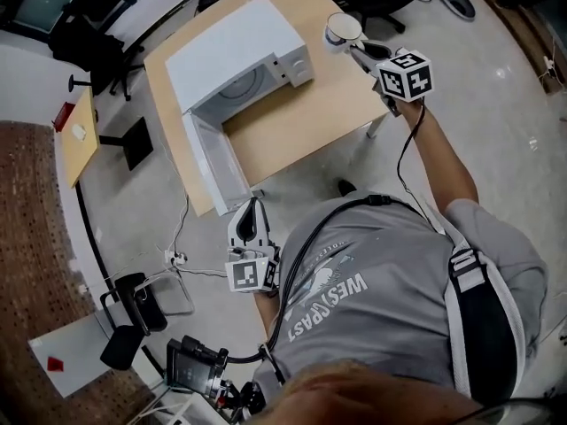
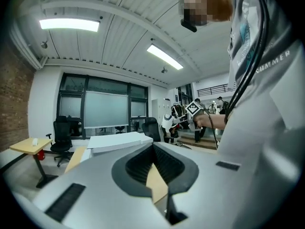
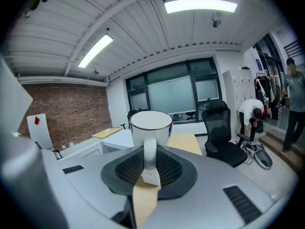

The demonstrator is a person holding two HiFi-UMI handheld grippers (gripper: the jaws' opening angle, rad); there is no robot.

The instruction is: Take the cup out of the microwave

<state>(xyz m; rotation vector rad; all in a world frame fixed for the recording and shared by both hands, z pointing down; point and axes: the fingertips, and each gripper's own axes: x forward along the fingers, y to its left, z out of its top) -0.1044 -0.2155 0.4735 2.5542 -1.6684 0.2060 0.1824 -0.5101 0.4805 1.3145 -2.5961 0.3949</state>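
The white cup (image 1: 343, 30) is pinched by its handle in the right gripper (image 1: 356, 50), upright just ahead of its jaws. It is clear of the microwave (image 1: 239, 56), to that gripper's left, and above the desk (image 1: 292, 127) corner. The left gripper (image 1: 251, 218), pressed together and empty, hangs well behind.

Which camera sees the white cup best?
The right gripper view: the cup sits close, handle pinched in the right hand-held gripper. Head view shows it small from above; left gripper view, a distant speck.

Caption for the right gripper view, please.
Right gripper holds the white cup upright by its handle, wooden table beyond.
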